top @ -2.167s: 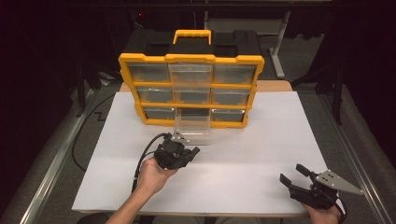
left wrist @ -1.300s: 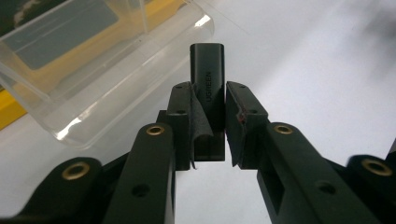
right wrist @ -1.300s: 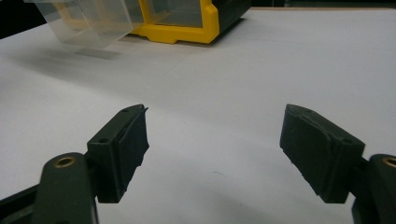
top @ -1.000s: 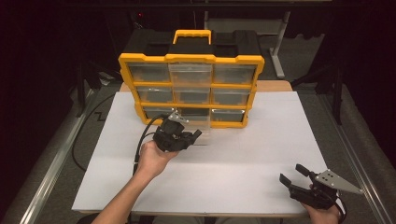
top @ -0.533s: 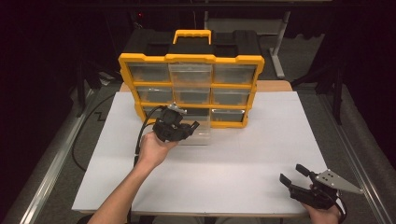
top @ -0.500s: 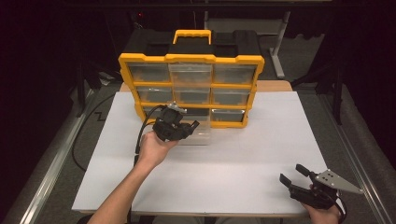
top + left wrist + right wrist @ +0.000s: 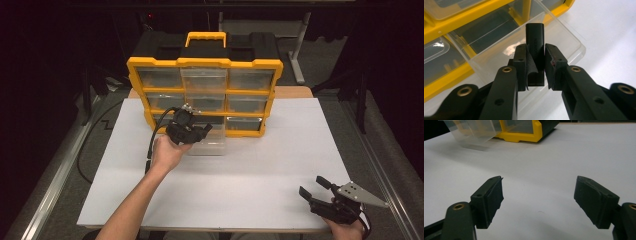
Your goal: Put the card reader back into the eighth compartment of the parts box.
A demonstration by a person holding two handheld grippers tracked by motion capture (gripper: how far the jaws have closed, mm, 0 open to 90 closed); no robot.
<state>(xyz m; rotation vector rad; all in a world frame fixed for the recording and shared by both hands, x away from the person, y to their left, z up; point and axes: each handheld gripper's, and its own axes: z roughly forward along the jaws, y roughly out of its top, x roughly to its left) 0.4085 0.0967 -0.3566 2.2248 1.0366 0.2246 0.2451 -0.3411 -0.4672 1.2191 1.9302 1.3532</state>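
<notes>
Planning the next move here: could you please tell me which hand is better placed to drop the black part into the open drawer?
Left: its tool grips the black part right over the clear drawer. The right tool rests open, far off.

We note a white counter (image 7: 280,165) on a metal frame (image 7: 50,185), grey floor (image 7: 395,150), and dark surroundings.

I see the drawer cabinet (image 7: 205,85) standing at the far middle of the table (image 7: 280,165). A pulled-out drawer (image 7: 212,142) juts from its bottom row toward me. My left gripper (image 7: 192,132) sits just above that drawer's near left corner, with a small block (image 7: 535,50) between its jaws, over the drawer. My right gripper (image 7: 317,192) rests at the table's near right corner, well apart from the cabinet.
</notes>
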